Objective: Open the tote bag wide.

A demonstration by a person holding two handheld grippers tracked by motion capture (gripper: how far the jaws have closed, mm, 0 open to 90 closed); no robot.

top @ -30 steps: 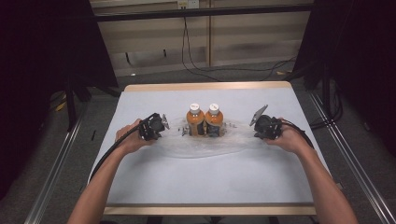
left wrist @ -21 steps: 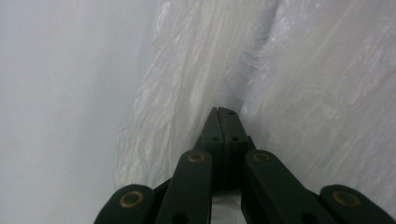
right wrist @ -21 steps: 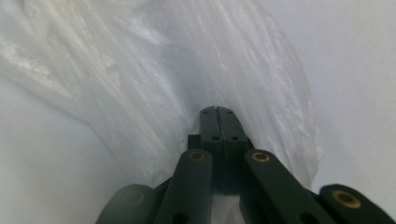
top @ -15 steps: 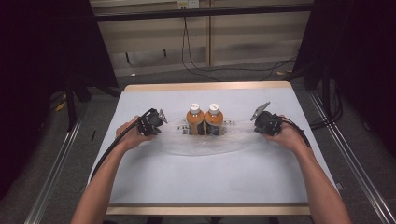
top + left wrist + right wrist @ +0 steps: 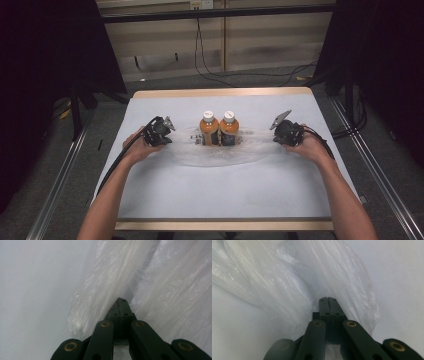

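Note:
Two bottles of orange drink with white caps, one [image 5: 209,129] beside the other [image 5: 228,128], stand upright mid-table inside a clear plastic bag [image 5: 220,153] that lies spread on the white table [image 5: 225,192]. My left gripper [image 5: 171,136] is at the bag's left end and is shut on the film. In the left gripper view the jaws [image 5: 121,301] meet tip to tip with crumpled plastic [image 5: 100,285] bunched around them. My right gripper [image 5: 274,137] is shut on the bag's right end. Its closed jaws [image 5: 327,300] sit among folds of plastic [image 5: 287,282].
The tabletop has a wooden edge [image 5: 220,93] at the far side and another strip at the near side. Metal rails [image 5: 55,185] run along the floor on both sides. Cables [image 5: 210,60] lie on the floor behind the table.

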